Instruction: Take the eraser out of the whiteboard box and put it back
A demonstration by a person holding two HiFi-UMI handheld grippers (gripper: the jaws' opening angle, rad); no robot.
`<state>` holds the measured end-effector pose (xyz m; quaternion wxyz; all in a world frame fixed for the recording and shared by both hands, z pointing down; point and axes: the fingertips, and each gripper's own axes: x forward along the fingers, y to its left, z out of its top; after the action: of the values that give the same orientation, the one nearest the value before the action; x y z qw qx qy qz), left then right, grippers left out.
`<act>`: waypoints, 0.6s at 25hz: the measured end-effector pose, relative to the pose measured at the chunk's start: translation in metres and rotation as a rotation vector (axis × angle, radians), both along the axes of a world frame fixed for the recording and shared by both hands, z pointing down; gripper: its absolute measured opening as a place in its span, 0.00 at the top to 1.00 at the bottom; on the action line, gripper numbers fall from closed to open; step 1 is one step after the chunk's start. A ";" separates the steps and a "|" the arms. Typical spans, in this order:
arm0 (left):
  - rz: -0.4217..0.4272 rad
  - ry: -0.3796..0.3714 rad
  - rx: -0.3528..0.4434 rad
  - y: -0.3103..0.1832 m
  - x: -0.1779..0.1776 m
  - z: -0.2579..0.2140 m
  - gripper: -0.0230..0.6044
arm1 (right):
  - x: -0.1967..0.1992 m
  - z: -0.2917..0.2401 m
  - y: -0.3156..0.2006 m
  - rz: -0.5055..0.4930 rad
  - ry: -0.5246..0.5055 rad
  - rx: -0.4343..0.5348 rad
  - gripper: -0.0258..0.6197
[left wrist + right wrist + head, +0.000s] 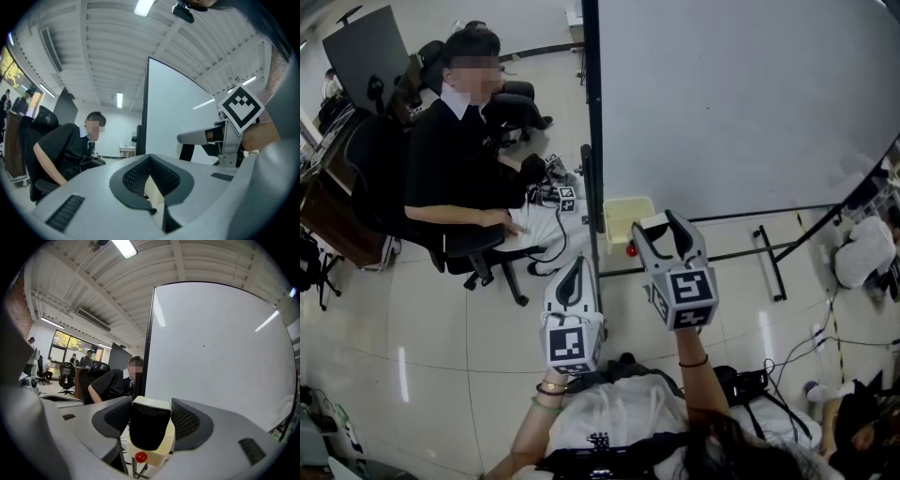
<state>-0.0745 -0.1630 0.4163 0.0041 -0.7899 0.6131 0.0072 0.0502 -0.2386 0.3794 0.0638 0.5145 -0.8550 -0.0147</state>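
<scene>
My right gripper (663,232) is shut on the eraser (653,223), a white-backed block with black felt. It hangs just right of and above the cream whiteboard box (623,216) at the board's lower left corner. In the right gripper view the eraser (149,430) stands upright between the jaws, with the box (165,449) and a red magnet (140,457) right below it. My left gripper (572,284) hangs lower left of the box, shut with nothing in it. In the left gripper view its jaws (151,176) meet, and the right gripper's marker cube (240,106) shows at right.
The big whiteboard (741,103) fills the upper right, and its stand legs (771,262) run across the floor. A person in black (450,155) sits on an office chair at left beside a desk (333,202). Cables and bags lie on the floor at right.
</scene>
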 end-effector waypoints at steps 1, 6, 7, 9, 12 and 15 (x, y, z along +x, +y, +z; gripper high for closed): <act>-0.005 0.000 -0.002 0.000 -0.001 0.001 0.96 | 0.000 0.002 -0.004 0.009 0.006 -0.006 0.54; -0.031 -0.005 -0.008 0.001 -0.009 0.002 0.96 | -0.011 0.035 -0.031 0.030 0.066 -0.062 0.54; -0.036 -0.006 -0.008 0.001 -0.011 0.002 0.96 | -0.013 0.047 -0.037 0.035 0.086 -0.080 0.54; -0.045 -0.007 -0.010 0.002 -0.014 0.002 0.96 | -0.020 0.066 -0.044 0.044 0.123 -0.118 0.54; -0.067 0.001 -0.017 0.005 -0.019 0.002 0.96 | -0.025 0.096 -0.049 0.046 0.175 -0.177 0.54; -0.085 0.002 -0.031 0.006 -0.025 0.006 0.96 | -0.025 0.122 -0.052 0.043 0.181 -0.250 0.53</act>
<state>-0.0994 -0.1574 0.4220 -0.0086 -0.7632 0.6461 -0.0015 0.0249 -0.2910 0.5009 0.2046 0.5175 -0.8296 0.0466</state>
